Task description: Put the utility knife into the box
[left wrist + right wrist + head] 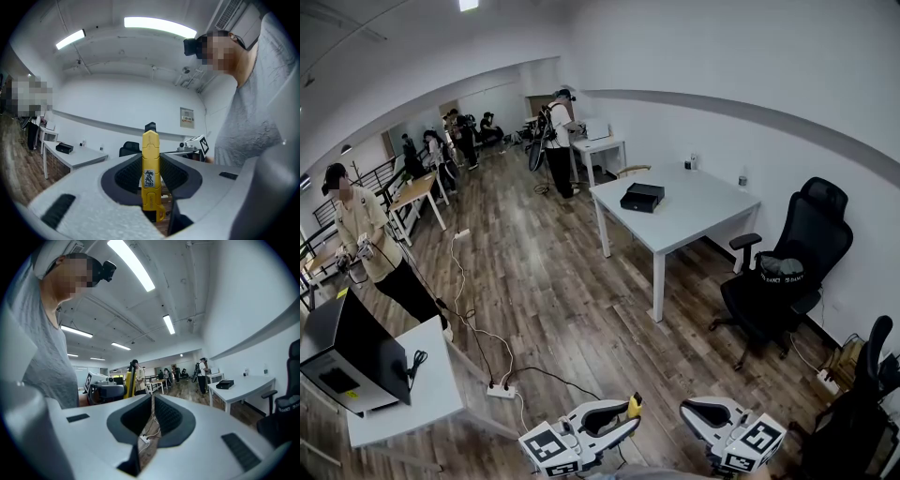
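Utility knife (pixel 150 165), yellow, stands upright between the jaws of the left tool (pixel 624 419), clenched by the ribbed dark pads on both flanks. Its black tip pokes out past the jaw ends, and its butt, with a small loop, sits low in the throat. A small label is stuck on its body at about mid length. In the head view the knife shows as a yellow stub at that tool's front end.

The right tool (pixel 152 404) is held beside the left one, on its right, with a gap between the two. Its jaws are pressed together, leaving only a thin slit, and they grasp nothing.

The box (pixel 642 197), black and low, lies on a white surface (pixel 703 220) well ahead of both tools and far from the knife. A black office chair (pixel 787 267) stands ahead of the right tool and off to its right, just beside that surface.

Ahead and left of the left tool, near it, a white power strip (pixel 501 391) lies on the wooden floor (pixel 562 281) with cables running from it. Farther to that tool's left is a second white surface (pixel 422 398) carrying a dark device. A person (pixel 366 234) stands well off to the left tool's left, and more people are at the far end of the room.
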`<state>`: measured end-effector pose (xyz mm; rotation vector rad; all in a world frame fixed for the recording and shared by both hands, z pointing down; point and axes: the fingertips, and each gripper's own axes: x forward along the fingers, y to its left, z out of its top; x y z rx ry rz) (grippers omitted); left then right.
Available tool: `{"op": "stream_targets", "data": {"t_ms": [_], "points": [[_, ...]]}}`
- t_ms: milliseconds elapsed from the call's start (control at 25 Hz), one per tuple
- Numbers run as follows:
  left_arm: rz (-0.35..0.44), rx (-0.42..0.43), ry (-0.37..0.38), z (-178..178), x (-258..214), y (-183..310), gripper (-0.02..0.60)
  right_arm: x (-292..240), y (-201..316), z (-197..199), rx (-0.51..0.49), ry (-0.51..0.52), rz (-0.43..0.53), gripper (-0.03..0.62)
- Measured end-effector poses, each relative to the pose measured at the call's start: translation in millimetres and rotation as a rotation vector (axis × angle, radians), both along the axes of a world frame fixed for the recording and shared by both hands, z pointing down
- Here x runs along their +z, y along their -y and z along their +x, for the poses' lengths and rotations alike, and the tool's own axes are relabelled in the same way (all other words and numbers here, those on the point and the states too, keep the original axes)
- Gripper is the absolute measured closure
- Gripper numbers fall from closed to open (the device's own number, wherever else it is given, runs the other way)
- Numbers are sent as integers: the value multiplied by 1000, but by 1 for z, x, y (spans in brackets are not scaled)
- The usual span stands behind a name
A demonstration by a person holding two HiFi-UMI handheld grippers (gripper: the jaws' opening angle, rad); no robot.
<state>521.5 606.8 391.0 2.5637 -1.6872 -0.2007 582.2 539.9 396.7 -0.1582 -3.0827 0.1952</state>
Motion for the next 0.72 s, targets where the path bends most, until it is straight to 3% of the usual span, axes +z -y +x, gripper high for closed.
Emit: {"op": "stream_targets", "data": {"t_ms": [720], "points": [[-1, 9, -9, -28, 3, 3, 457, 2, 4, -26, 1, -4, -1, 560]]}}
